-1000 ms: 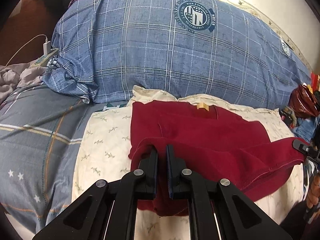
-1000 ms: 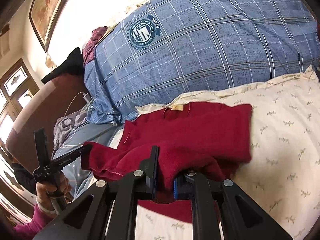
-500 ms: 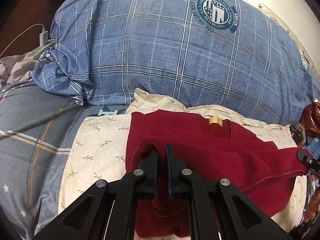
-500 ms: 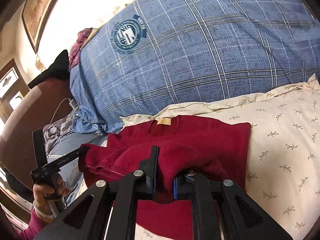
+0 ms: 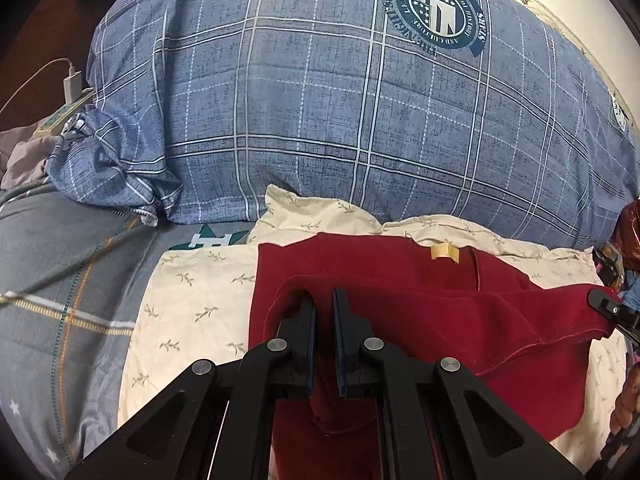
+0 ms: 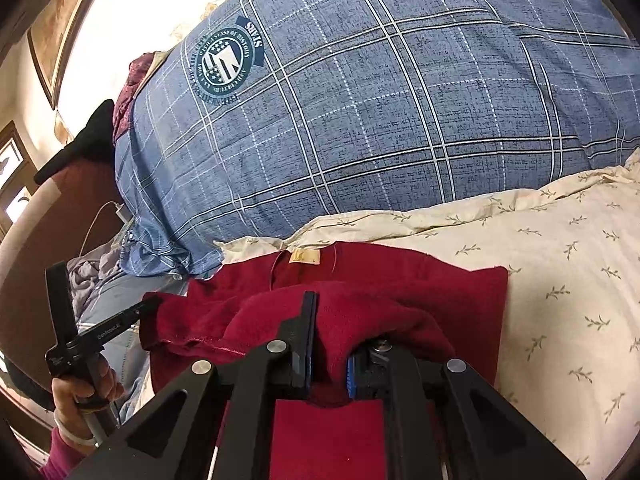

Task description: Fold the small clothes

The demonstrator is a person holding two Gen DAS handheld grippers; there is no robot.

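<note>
Pinching red cloth on both sides, I have the red garment (image 5: 420, 320) lifted by its near hem and stretched between my two tools. Between the tips of my left gripper (image 5: 323, 300) a fold of that hem is clamped, the jaws nearly together with cloth filling the narrow gap. My right gripper (image 6: 328, 320) is likewise closed on a thicker bunch of the same hem, which bulges over and hides its right-hand finger.

The nearest risk, as I judge it, sits right at my fingertips: the right grip holds a wad, not a clean edge, so the hem could creep out or the layers could shift unevenly as I carry them forward. The left grip looks shallow, close to the corner, and a tug from the other side might pull it free.

Just past my fingers the rest of the garment lies flat on the cream pillowcase (image 6: 560, 280), its collar label (image 5: 445, 251) at the far edge. If I lay the hem down askew, it will not meet that collar edge squarely and the fold will come out crooked. The pillowcase is loose and soft, so dragging could wrinkle it and the bottom layer with it.

Beyond that rises the blue plaid quilt (image 5: 340, 120), touching the pillowcase; overshooting would push my tips into it.
</note>
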